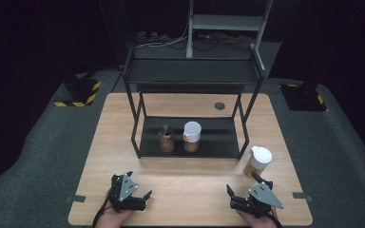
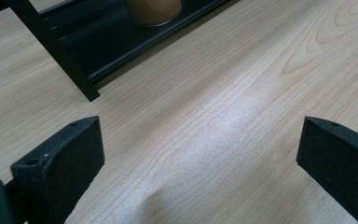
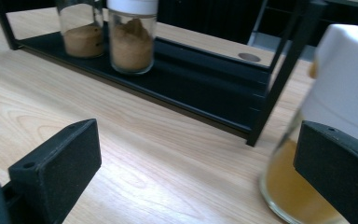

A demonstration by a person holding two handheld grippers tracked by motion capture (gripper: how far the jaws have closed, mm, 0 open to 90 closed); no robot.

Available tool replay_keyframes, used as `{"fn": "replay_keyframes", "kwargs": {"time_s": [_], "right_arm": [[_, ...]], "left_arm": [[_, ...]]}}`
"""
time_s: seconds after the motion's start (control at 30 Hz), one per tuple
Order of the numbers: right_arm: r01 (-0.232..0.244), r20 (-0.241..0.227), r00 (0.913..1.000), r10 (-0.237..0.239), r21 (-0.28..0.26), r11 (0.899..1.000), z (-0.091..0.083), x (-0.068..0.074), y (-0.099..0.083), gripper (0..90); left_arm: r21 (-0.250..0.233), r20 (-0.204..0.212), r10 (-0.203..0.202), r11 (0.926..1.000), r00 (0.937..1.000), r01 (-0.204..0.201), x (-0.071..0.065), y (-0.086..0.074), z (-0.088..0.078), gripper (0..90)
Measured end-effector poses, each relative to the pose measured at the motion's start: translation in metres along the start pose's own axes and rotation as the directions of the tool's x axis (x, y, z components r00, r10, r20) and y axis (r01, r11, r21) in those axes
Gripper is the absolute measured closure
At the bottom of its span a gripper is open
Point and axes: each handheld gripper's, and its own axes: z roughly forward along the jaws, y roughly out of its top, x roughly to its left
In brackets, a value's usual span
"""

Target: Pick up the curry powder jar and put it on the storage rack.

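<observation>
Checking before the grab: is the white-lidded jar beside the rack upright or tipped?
Upright: the jar stands on its base on the table, white lid on top.

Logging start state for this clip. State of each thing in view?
Left gripper: open, holds nothing, low over the table.
Right gripper: open, holds nothing, beside the white-lid jar.
White-lid jar on the table: upright, lid on, right of the rack.
White-lid jar on the rack: upright, lid on, lower shelf.
Dark-lid jar: upright, lid on, lower shelf.
Rack: upright, top shelf bare.
</observation>
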Motion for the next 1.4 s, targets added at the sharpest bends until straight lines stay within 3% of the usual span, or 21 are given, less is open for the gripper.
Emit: {"fn": "replay_keyframes", "kwargs": {"time_s": [0.73, 1.4], "right_arm": [[-0.04, 0.091, 0.9949, 0.042, -0.023, 0.999, -0.012, -0.018, -0.002, 0.0], [-0.07, 0.122, 0.9898, 0.074, -0.039, 0.997, -0.007, -0.029, -0.007, 0.0]], "left_arm": [[0.002, 0.008, 0.0, 1.0, 1.0, 0.0, 0.001, 0.0, 0.0, 1.1], [0.007, 0.008, 0.012, 0.9999, 0.9999, -0.012, 0.0, 0.001, 0.001, 1.1]]}}
